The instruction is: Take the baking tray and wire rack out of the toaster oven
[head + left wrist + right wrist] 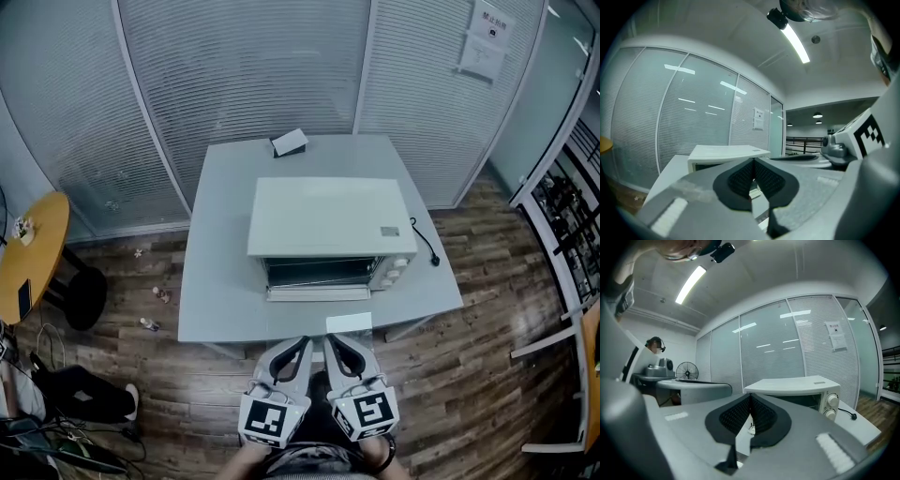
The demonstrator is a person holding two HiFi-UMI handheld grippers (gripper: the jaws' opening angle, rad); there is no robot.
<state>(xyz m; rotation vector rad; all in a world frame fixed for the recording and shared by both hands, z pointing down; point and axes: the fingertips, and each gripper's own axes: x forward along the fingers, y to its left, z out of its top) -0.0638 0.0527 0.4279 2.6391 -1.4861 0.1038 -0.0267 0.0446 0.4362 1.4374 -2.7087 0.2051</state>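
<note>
A white toaster oven (323,217) stands on a grey table (216,281), its door (319,293) folded down toward me. The cavity (319,272) is dark; the baking tray and wire rack cannot be made out in it. Both grippers hover side by side just short of the table's near edge, apart from the oven. My left gripper (302,343) is shut with nothing in it, and so is my right gripper (331,340). In the left gripper view the oven (725,153) lies beyond the shut gripper (753,162). In the right gripper view the oven (797,388) and its knobs (831,402) show past the shut gripper (750,397).
A small white box (289,142) sits at the table's far edge, and a black power cord (424,242) trails off the oven's right side. A white slip (349,323) lies at the near edge. Glass partitions close the back; a round wooden table (33,258) and black stool (86,296) stand left.
</note>
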